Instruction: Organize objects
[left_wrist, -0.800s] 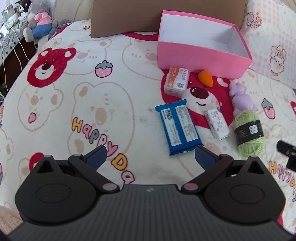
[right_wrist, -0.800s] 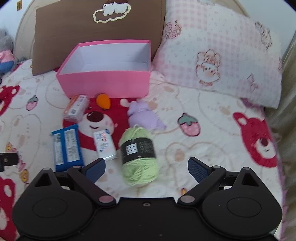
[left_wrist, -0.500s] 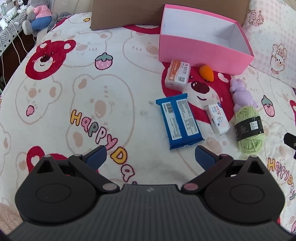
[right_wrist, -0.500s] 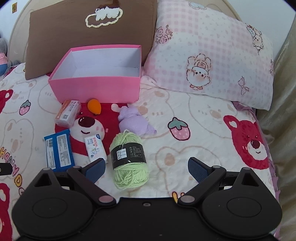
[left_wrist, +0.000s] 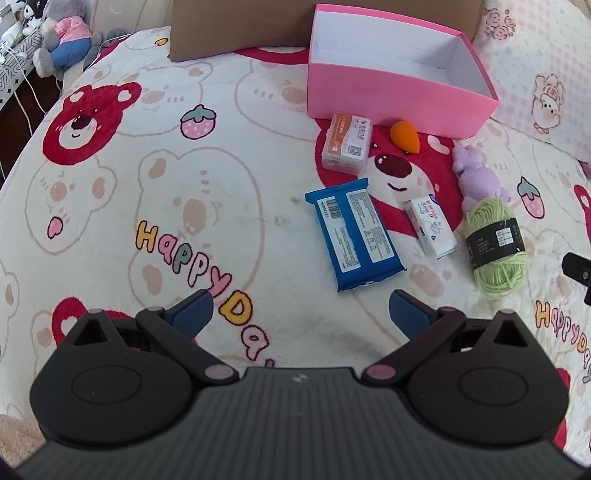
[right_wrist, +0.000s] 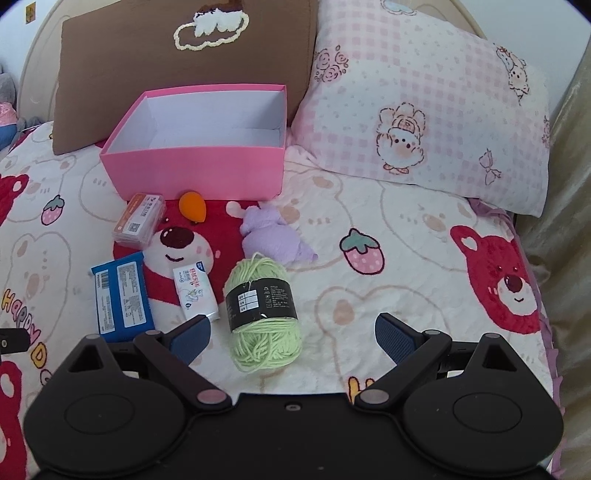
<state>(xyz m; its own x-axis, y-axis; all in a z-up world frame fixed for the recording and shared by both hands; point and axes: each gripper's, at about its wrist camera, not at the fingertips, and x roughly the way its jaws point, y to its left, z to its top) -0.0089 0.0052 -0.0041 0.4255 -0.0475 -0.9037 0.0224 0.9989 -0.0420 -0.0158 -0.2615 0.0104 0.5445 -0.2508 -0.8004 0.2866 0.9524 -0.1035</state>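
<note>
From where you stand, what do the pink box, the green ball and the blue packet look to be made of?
The pink box looks like matte cardboard: stiff, thin walls, white inside. The green ball is yarn, with wound strands visible under a black paper-like band. The blue packet seems to be glossy plastic film, judging by its crimped ends and its sheen.
</note>
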